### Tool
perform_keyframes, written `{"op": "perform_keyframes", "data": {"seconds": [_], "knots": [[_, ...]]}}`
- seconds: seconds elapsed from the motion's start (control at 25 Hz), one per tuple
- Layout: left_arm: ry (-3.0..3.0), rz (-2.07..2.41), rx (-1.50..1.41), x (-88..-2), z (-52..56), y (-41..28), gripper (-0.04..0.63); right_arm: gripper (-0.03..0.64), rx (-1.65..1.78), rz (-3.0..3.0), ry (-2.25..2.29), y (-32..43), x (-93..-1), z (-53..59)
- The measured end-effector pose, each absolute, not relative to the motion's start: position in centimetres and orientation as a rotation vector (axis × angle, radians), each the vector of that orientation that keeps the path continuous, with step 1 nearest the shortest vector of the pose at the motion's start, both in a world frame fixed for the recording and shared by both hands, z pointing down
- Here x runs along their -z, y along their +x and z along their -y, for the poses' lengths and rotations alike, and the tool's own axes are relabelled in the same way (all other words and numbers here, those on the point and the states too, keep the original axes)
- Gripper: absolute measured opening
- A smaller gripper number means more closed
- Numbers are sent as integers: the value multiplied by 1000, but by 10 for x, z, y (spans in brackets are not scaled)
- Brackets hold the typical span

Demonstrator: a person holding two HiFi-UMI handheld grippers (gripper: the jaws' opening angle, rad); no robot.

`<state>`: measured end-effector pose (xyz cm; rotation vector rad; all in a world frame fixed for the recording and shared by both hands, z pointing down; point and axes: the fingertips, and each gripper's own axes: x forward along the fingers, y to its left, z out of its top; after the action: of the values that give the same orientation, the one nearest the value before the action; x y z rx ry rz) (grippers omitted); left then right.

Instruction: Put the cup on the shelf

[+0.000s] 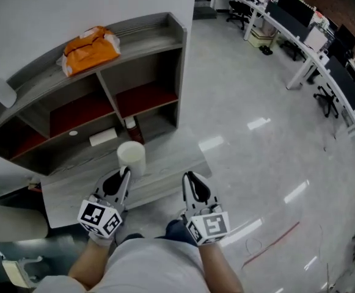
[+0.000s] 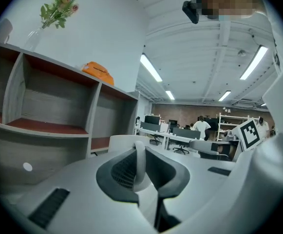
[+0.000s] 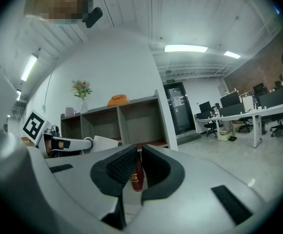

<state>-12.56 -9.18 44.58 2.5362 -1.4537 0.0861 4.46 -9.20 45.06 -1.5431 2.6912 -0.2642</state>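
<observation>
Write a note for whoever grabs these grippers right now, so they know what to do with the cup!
Left gripper: shut on the wall of the white cup.
Right gripper: jaws close together, holding nothing.
Shelf: just ahead, with an orange bag on top and a red bottle low down.
Done: the cup is in the grip, near the shelf.
Left: set the cup on a shelf board, then let go.

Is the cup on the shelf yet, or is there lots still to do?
Not yet. Done: the left gripper has the white cup pinched by its rim. In hand: it holds the cup up in front of the shelf. Left: set the cup on a shelf board and let go.
</observation>
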Motion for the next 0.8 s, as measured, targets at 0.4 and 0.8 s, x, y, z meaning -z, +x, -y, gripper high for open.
{"op": "perform_keyframes", "data": {"seconds": [0.4, 0.8], "knots": [[2473, 1624, -71, -429, 176, -63, 43, 41, 224, -2772, -1359, 108, -430, 171], [2456, 1718, -33, -422, 262, -42, 44, 41, 225, -2762, -1332, 137, -419, 209]]}}
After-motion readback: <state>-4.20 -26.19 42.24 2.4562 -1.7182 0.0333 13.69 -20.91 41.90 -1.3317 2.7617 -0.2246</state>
